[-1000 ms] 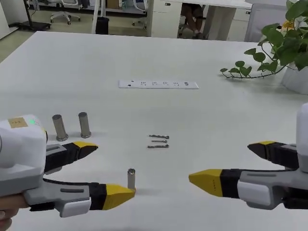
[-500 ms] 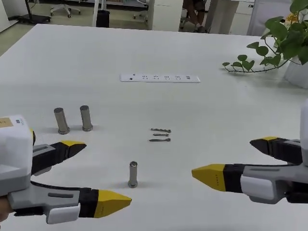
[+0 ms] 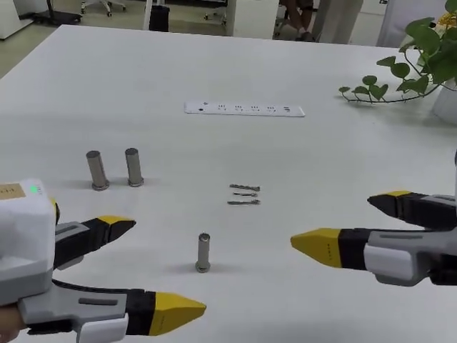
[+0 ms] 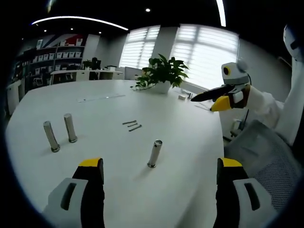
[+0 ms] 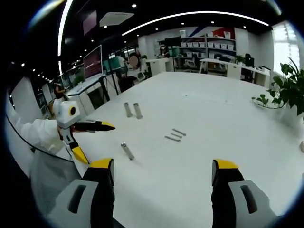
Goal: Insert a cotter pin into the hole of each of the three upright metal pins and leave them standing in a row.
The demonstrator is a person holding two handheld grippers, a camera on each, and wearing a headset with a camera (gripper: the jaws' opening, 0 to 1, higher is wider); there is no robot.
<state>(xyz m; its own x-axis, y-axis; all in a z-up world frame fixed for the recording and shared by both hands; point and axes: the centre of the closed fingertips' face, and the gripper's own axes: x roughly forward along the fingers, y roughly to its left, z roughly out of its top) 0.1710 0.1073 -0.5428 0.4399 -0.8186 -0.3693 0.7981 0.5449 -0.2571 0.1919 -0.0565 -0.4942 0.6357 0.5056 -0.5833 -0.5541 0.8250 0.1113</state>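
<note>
Three grey metal pins stand upright on the white table. Two of them [image 3: 96, 170] [image 3: 134, 167] are side by side at the left, and a lone pin [image 3: 203, 252] stands nearer me in the middle. Three small cotter pins [image 3: 244, 194] lie flat beyond the lone pin, also seen as cotter pins [image 4: 132, 125] [image 5: 175, 135]. My left gripper [image 3: 158, 264] is open at the lower left, just left of the lone pin [image 4: 154, 153]. My right gripper [image 3: 345, 223] is open at the right, empty, facing the lone pin [image 5: 126, 150].
A white power strip [image 3: 244, 109] lies across the table further back. A potted green plant [image 3: 421, 61] trails over the far right corner. Office chairs and cabinets stand beyond the table's far edge.
My left gripper has drawn back and down toward me, away from the lone pin its lower tip was near. The camera has tilted, shifting the table view slightly. The pins have not moved.
</note>
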